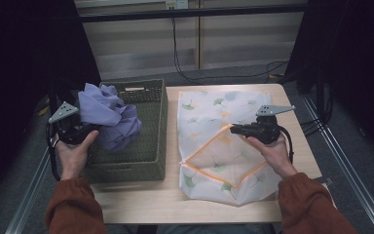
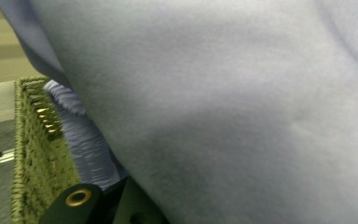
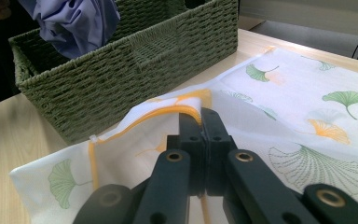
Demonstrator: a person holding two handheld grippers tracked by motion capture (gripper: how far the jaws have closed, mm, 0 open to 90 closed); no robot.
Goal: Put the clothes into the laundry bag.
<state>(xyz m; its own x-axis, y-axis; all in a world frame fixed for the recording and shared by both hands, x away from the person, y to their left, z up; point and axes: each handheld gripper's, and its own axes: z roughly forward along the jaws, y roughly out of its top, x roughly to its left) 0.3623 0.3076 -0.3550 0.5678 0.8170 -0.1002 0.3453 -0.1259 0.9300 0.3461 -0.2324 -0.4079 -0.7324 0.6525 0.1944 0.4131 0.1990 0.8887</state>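
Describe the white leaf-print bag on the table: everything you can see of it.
The bag is thin white fabric or mesh, printed with green and orange ginkgo leaves, with an orange-edged opening. It lies mostly flat on the table, right of the green basket, its near end reaching the table's front edge. The right gripper is shut on the orange edge and lifts that flap, so the mouth gapes toward the basket. Whether the bag touches the basket is unclear.

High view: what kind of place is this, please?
Probably a lab or recording workspace, not a home: a small wooden table on a metal frame, dark curtains at the sides, and loose cables on the floor.
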